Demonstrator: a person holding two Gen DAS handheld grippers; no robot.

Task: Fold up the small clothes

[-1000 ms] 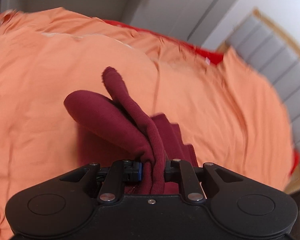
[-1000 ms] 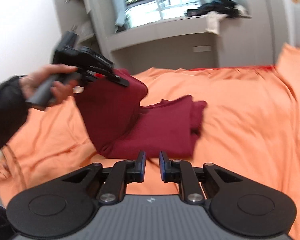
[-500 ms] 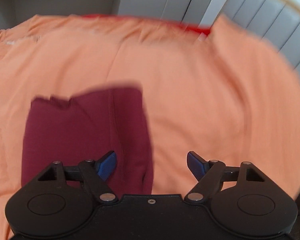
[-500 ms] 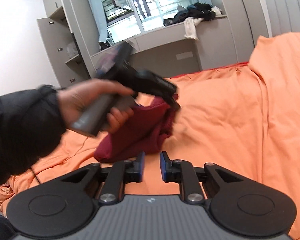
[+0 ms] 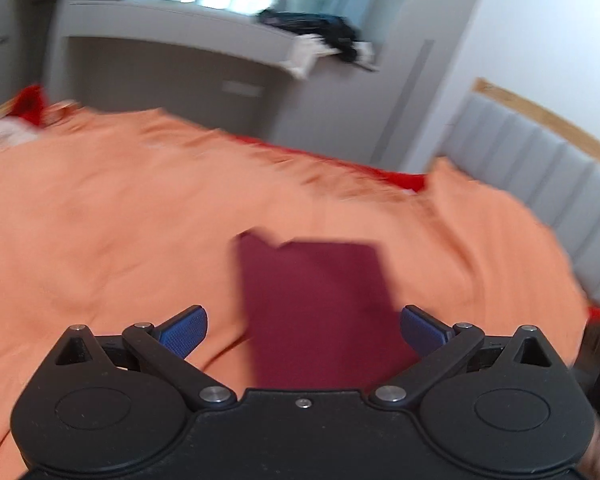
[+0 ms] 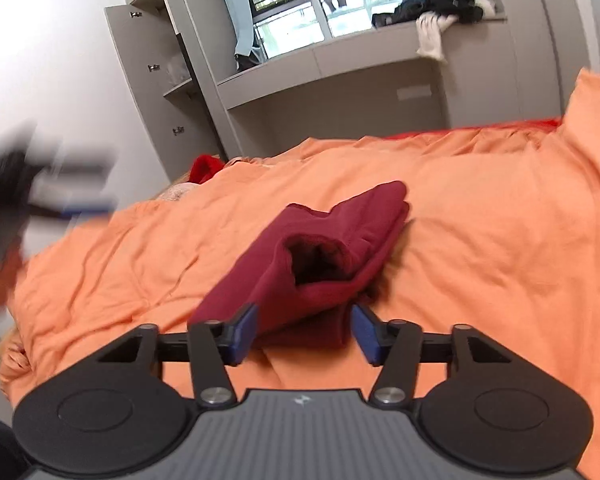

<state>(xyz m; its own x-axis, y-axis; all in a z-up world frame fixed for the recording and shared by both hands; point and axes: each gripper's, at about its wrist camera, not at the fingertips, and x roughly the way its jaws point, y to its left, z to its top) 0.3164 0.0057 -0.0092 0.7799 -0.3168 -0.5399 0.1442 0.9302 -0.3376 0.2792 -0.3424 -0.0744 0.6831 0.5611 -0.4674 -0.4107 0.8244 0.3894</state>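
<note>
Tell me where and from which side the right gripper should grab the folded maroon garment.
Judging from the right wrist view, grip the maroon garment at its near layered edge, coming straight ahead and low. That end lies between the opening jaws of the right gripper, untouched, and the gaping cuff gives fabric to pinch.

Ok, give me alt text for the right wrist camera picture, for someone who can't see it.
A folded dark red garment lies on an orange bedspread, just ahead of the right gripper, whose blue-padded jaws are opening without touching it. Behind stand grey cupboards and a window ledge with clothes piled on it.
</note>
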